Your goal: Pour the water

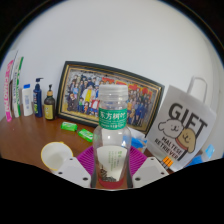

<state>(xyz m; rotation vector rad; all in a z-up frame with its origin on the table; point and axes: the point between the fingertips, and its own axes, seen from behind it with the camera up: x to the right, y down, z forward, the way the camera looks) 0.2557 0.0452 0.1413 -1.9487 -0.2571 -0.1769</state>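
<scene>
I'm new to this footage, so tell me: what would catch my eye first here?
A clear plastic bottle with a green label stands between the fingers of the claw, dominating the view. Behind it a framed group photo leans against the wall, with a white GIFT bag beside it.

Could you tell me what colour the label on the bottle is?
Green and white, on the bottle between the gripper fingers; gripper view.

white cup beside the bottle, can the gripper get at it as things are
Probably not directly: the gripper seems shut on the water bottle, which fills the space between its fingers. The white cup sits unobstructed beside it on the table.
</scene>
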